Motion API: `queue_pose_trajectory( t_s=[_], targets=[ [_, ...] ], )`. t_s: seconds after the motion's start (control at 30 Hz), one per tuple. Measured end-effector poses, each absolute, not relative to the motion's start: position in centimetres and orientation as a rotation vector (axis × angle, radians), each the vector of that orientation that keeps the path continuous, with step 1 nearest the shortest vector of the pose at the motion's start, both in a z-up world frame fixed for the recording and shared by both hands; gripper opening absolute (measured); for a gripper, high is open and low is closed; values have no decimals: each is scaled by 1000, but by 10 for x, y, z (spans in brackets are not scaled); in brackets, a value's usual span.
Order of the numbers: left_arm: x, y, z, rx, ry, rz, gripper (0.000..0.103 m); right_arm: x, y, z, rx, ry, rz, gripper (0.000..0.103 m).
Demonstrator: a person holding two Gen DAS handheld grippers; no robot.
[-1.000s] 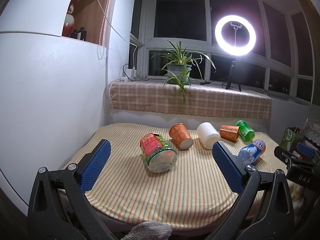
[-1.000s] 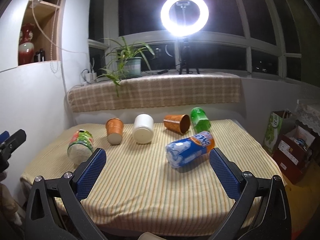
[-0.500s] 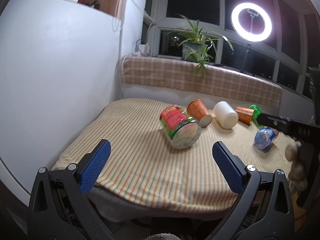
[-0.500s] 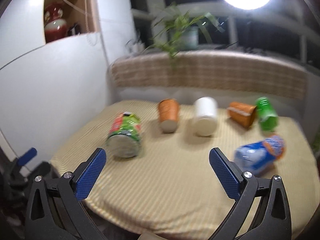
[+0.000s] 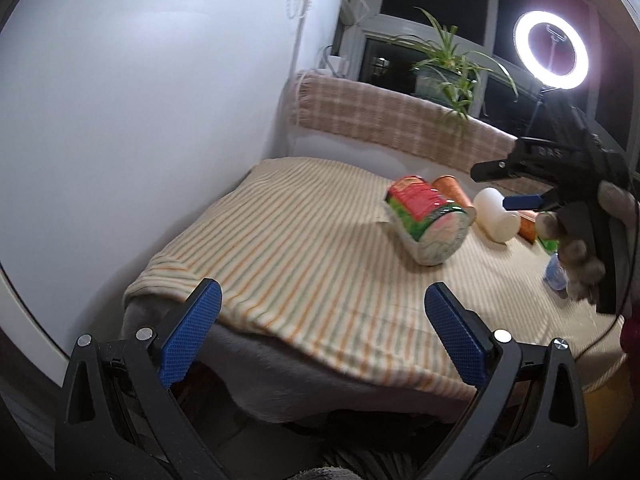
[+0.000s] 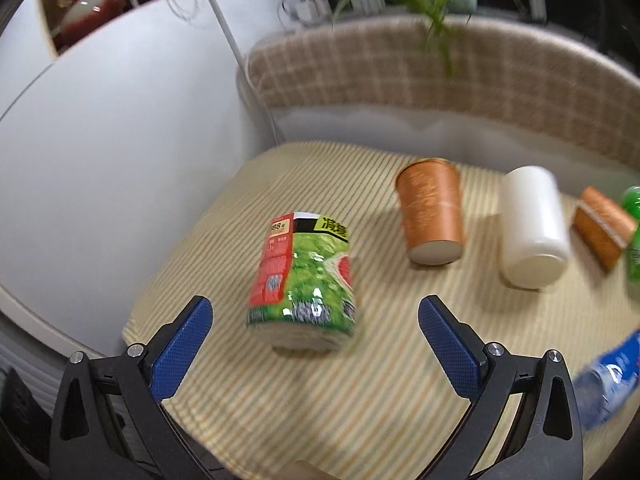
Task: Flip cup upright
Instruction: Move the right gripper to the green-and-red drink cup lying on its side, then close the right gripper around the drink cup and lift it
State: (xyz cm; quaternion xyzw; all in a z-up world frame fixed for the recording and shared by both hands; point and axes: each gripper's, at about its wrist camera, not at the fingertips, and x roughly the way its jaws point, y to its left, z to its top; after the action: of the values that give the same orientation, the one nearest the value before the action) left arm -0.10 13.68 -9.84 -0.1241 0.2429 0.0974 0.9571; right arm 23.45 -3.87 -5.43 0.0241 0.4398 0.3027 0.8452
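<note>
A red-and-green noodle cup (image 6: 304, 280) lies on its side on the striped tablecloth (image 6: 360, 400), base toward me. My right gripper (image 6: 316, 316) hovers open just in front of it, one blue pad on each side, touching nothing. Behind it lie an orange cup (image 6: 432, 212), a white cup (image 6: 532, 228) and a second orange cup (image 6: 604, 228). My left gripper (image 5: 324, 320) is open and empty off the table's near left corner. From there I see the noodle cup (image 5: 424, 220), the orange cup (image 5: 452, 196), the white cup (image 5: 496, 216) and the right gripper (image 5: 508, 186) in a gloved hand (image 5: 580, 248).
A green bottle (image 6: 634, 232) and a blue bottle (image 6: 612, 372) lie at the table's right side. A white wall (image 5: 140, 120) borders the left. A plaid-covered sill (image 5: 400, 120) with a plant (image 5: 444, 64) and a ring light (image 5: 551, 56) runs behind.
The right gripper has swung left and down, close to the noodle cup. The left gripper has drawn back toward the table's left front corner. Both stayed open.
</note>
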Motion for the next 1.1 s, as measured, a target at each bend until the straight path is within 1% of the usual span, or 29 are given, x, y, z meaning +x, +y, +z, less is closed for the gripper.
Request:
queue_pose_trajectory(
  t_s=[0.23, 0.4, 1.0, 1.03, 1.1],
  targets=[
    [-1, 158, -105, -313, 495, 211, 103, 264, -3, -60, -15, 1036, 641, 102],
    [-1, 162, -106, -319, 494, 219, 103, 278, 15, -76, -78, 1116, 629, 102],
    [4, 166, -108, -326, 513, 232, 103, 298, 28, -113, -21, 1280, 663, 102],
    [4, 167, -108, -326, 513, 235, 103, 300, 28, -115, -22, 1283, 663, 100],
    [5, 168, -108, -325, 514, 239, 103, 300, 28, -118, -15, 1297, 661, 91]
  ],
)
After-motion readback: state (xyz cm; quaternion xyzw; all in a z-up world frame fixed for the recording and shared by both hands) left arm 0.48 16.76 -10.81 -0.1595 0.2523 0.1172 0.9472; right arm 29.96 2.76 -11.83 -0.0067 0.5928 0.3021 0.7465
